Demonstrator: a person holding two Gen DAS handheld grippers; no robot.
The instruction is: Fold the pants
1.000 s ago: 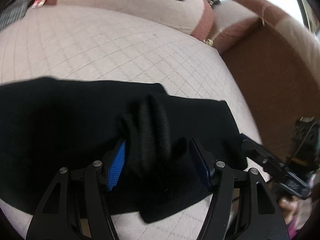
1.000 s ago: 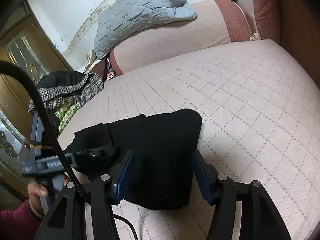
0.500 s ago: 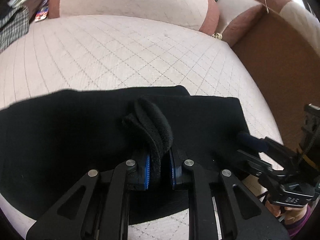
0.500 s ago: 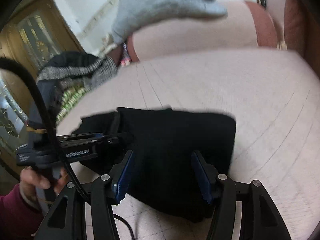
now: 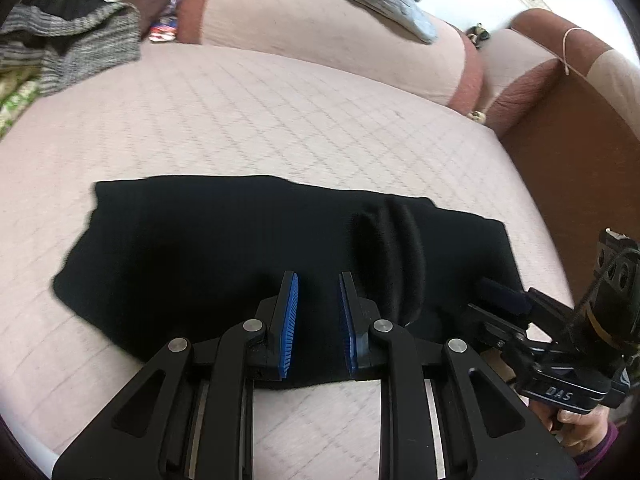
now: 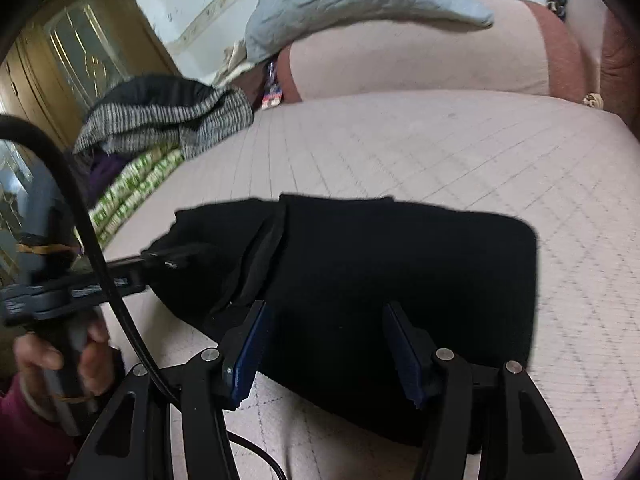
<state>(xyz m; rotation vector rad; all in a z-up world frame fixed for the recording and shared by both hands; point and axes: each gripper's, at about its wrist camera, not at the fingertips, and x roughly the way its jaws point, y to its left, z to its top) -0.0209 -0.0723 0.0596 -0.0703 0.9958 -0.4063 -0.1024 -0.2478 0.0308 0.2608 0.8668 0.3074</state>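
The black pants (image 5: 224, 248) lie folded on the pink quilted bed, with a raised ridge of cloth (image 5: 394, 256) right of middle. My left gripper (image 5: 318, 280) is open and empty over the pants' near edge, left of the ridge. The right gripper (image 5: 500, 290) shows at the pants' right end. In the right wrist view the pants (image 6: 380, 264) lie ahead, and my right gripper (image 6: 326, 312) is open over their near edge, holding nothing. The left gripper (image 6: 176, 256) shows at the left, over the pants' far end.
A pink and brown bolster (image 5: 328, 48) with a grey pillow (image 6: 352, 4) on it runs along the back. A heap of grey knit and green clothes (image 6: 160, 124) lies at the left. The brown bed frame (image 5: 580, 144) stands at the right. A wooden door (image 6: 60, 64) is far left.
My left gripper was shut on the ridge of cloth half a second ago; it has opened, let go and shifted left. The right gripper stays open and has moved in over the pants.
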